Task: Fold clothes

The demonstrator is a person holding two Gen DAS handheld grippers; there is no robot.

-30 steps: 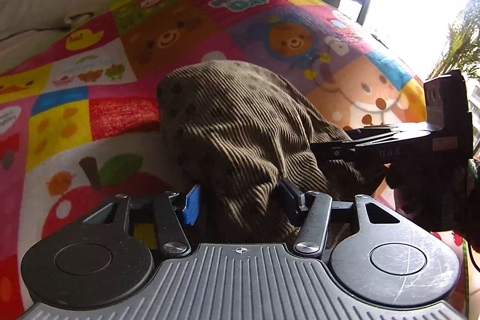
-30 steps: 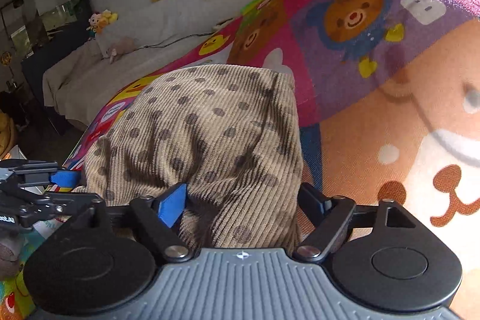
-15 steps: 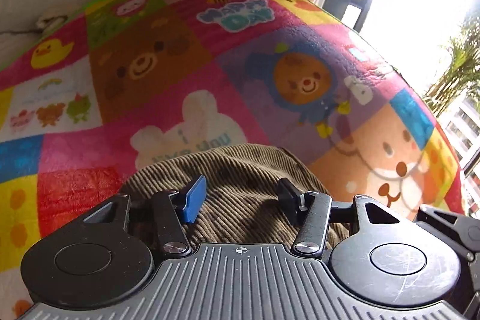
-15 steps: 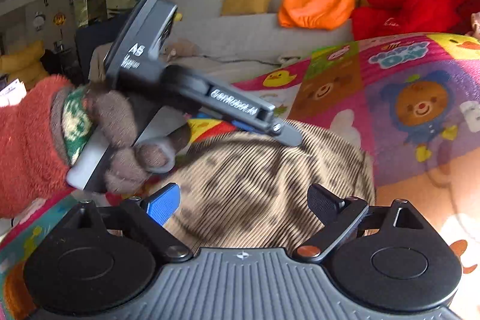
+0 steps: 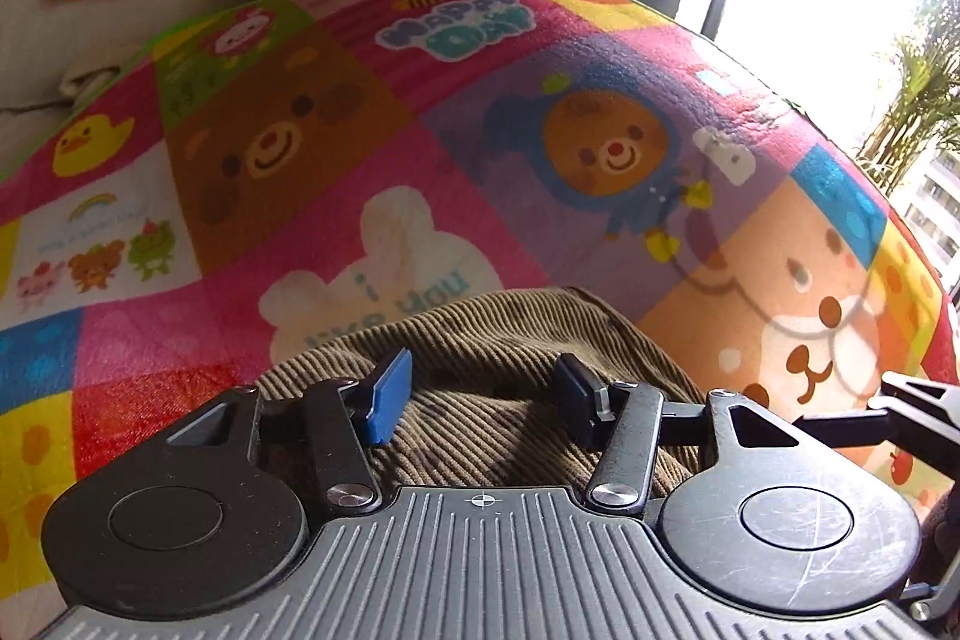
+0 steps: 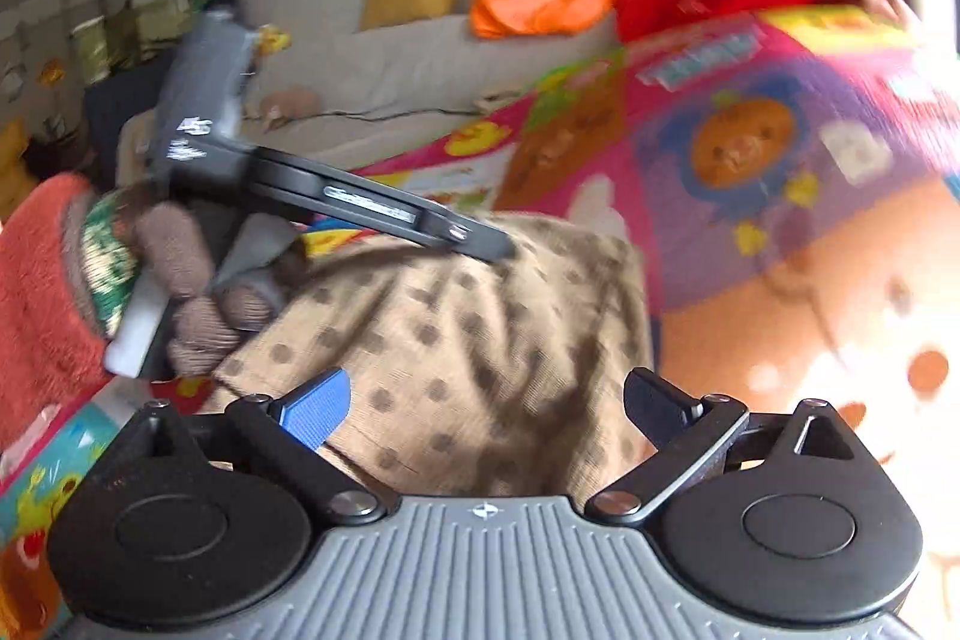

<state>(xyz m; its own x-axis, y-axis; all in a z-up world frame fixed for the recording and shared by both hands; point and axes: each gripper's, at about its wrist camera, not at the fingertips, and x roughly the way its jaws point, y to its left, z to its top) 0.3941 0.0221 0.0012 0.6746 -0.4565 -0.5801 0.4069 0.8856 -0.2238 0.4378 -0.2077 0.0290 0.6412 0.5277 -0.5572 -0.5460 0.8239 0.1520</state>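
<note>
Between the right gripper's (image 6: pixel 486 409) opening jaws lies the corduroy garment (image 6: pixel 474 340).

Bright blanket (image 5: pixel 492 112) with bears and a duck, spread ahead of both grippers. Brown cloth (image 5: pixel 480 418) lying right on it, just in front of the fingers, bunched up, spotty on one side.

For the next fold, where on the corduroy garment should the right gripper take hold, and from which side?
Probably the garment's right-hand edge, approached from the bare blanket beside it. That edge lies exposed and fairly straight, while the left gripper already covers the far left part. The right gripper, its jaws opening with no cloth pinched, sits just behind the near hem.
</note>
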